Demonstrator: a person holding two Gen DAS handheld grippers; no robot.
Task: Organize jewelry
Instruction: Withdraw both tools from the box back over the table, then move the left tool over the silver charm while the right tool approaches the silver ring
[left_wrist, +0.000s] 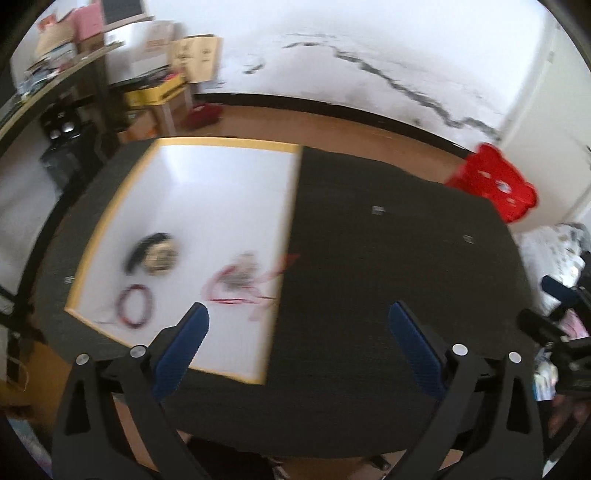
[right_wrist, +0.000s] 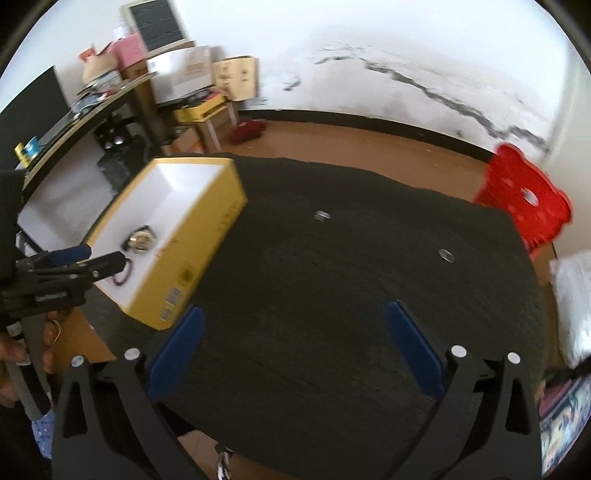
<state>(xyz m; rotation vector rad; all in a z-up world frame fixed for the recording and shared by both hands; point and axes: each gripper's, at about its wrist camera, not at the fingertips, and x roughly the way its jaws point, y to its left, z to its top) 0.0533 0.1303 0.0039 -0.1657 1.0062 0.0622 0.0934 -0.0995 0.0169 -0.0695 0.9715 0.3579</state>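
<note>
A yellow box with a white inside (left_wrist: 110, 206) (right_wrist: 218, 218) stands on the left of the dark table. In it lie a watch with a black strap (left_wrist: 157, 253) (right_wrist: 140, 238), a dark red bead bracelet (left_wrist: 135, 306) (right_wrist: 122, 277) and a pink-red string necklace (left_wrist: 240, 280). My left gripper (left_wrist: 297, 321) is open and empty above the box's near right edge; it also shows in the right wrist view (right_wrist: 99, 256). My right gripper (right_wrist: 293, 325) is open and empty over the bare table right of the box.
The dark table (left_wrist: 388, 258) (right_wrist: 332, 277) has two small metal fittings (right_wrist: 322, 216) (right_wrist: 446, 254). A red plastic stool (left_wrist: 493, 182) (right_wrist: 524, 199) stands beyond the far right corner. Shelves with boxes (right_wrist: 177, 74) stand at the back left.
</note>
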